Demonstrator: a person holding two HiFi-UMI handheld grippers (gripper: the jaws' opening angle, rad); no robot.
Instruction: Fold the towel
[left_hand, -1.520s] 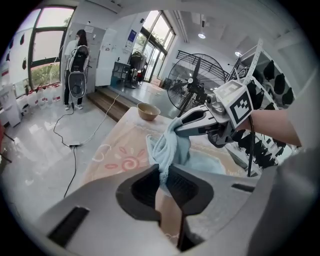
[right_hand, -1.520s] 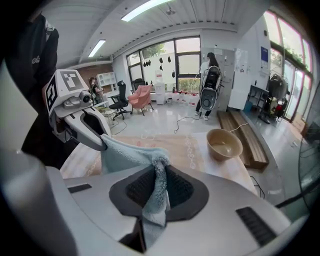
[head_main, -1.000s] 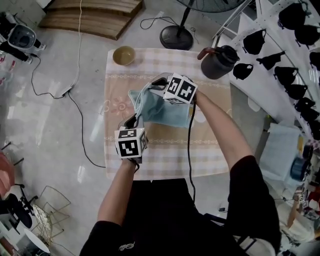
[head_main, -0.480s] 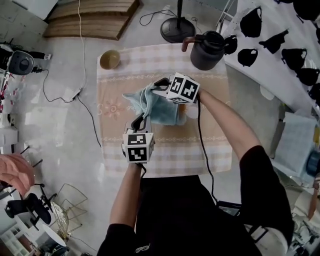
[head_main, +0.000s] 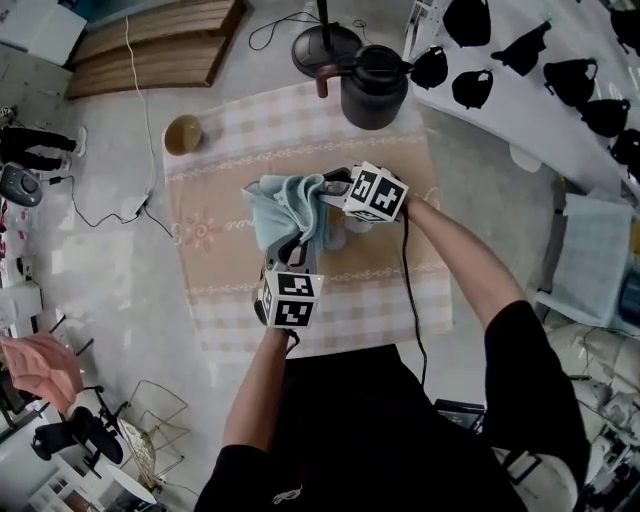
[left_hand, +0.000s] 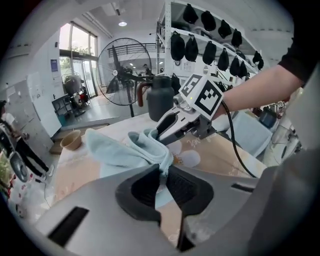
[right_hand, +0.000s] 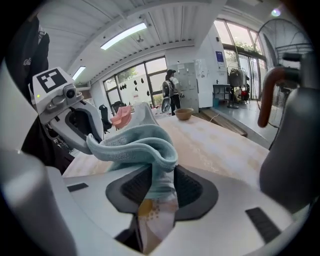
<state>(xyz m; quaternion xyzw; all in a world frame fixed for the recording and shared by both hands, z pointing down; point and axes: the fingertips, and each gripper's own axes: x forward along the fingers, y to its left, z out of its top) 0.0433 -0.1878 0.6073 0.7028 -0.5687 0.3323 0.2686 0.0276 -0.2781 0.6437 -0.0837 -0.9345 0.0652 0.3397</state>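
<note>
The light blue towel (head_main: 285, 205) is bunched up above the checked tablecloth (head_main: 370, 300), strung between both grippers. My left gripper (head_main: 291, 246) is shut on one corner; in the left gripper view the towel (left_hand: 120, 150) is pinched thin between the pads of that left gripper (left_hand: 164, 175). My right gripper (head_main: 327, 190) holds another edge from the right. Its jaws are opening, and in the right gripper view a thick fold of towel (right_hand: 140, 140) still fills the gap of the right gripper (right_hand: 161, 182) and touches both pads. The two grippers are close together.
A dark kettle (head_main: 373, 85) stands at the table's far edge, close behind the right gripper. A small brown bowl (head_main: 183, 133) sits at the far left corner. A fan base (head_main: 325, 45) and cables lie on the floor beyond. A rack of black caps runs along the right.
The towel lay more spread out under the right gripper a second ago; now it is gathered into a bunch. Both grippers have moved across the table and stand closer together.
</note>
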